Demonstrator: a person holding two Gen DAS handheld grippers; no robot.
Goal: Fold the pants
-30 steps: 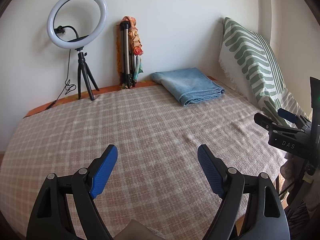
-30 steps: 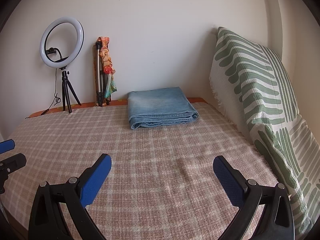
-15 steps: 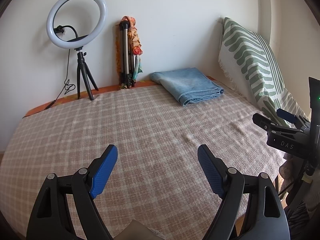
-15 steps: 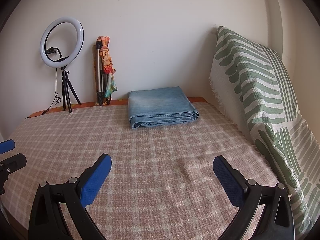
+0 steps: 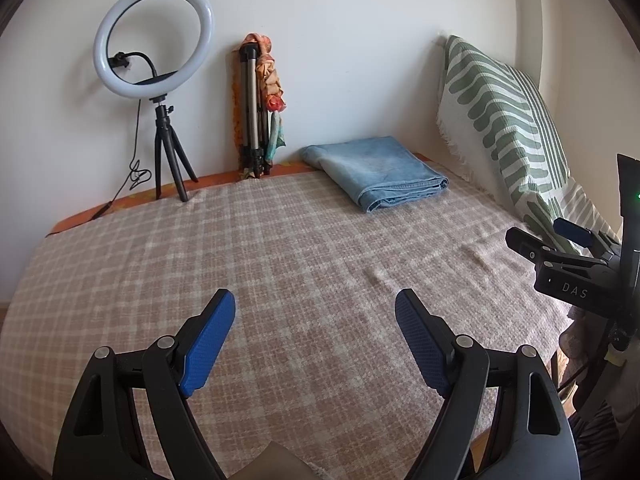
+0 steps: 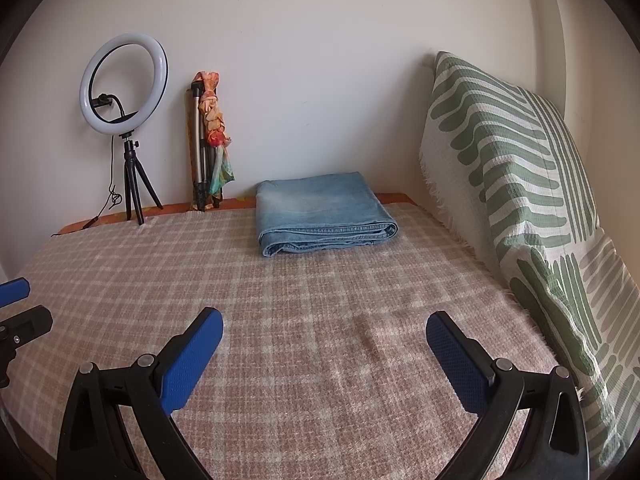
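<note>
Lying folded pants point(image 6: 322, 208) on checked blanket point(image 6: 304, 312).

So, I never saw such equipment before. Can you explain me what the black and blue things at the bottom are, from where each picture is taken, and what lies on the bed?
These are two hand-held grippers, one in each of a person's hands; no robot arm is involved. Each carries a wide-angle camera looking forward along its own jaws, which is why the room looks curved.

One picture comes from the left gripper, the other from the right gripper. The blue parts are the rubber pads. Both pairs of jaws stand open and hold nothing.

Below them is a bed with a checked blanket. At its far end lie blue denim pants, already folded into a neat stack. A green-patterned pillow leans at the right. By the wall stand a ring light on a small tripod and a folded tripod with a colourful scarf.
</note>
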